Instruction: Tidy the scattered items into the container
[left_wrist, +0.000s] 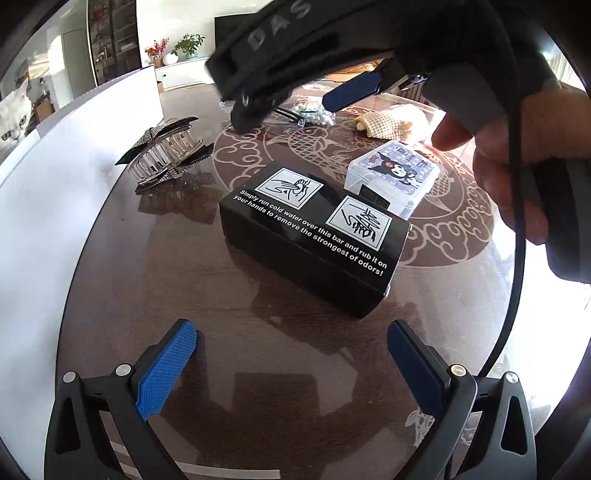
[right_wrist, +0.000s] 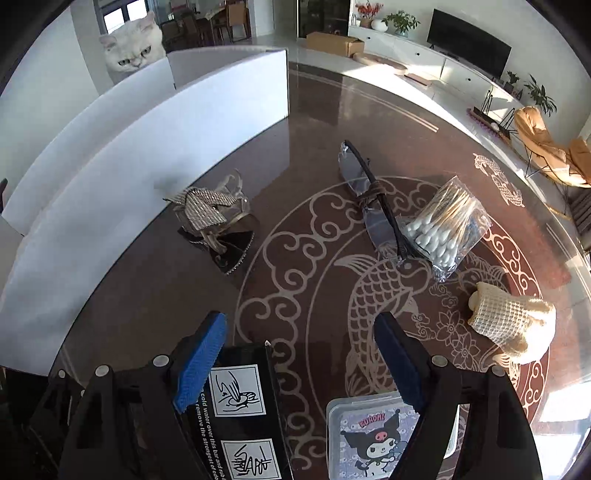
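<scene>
Black box (left_wrist: 314, 236) lies mid-table, just ahead of the wide-open left gripper (left_wrist: 291, 365). Square the pads across its narrow sides before closing. Right gripper (right_wrist: 299, 354) hovers open, empty.

White cat (right_wrist: 133, 47) behind white partition (right_wrist: 155, 122), peering over. Table (right_wrist: 317, 122): dark glossy top w/ fish motif. Bkgd: TV (right_wrist: 468, 40) on white cabinet, potted plants (right_wrist: 400, 20), cardboard box (right_wrist: 334, 43), tan chair (right_wrist: 546, 147).
</scene>
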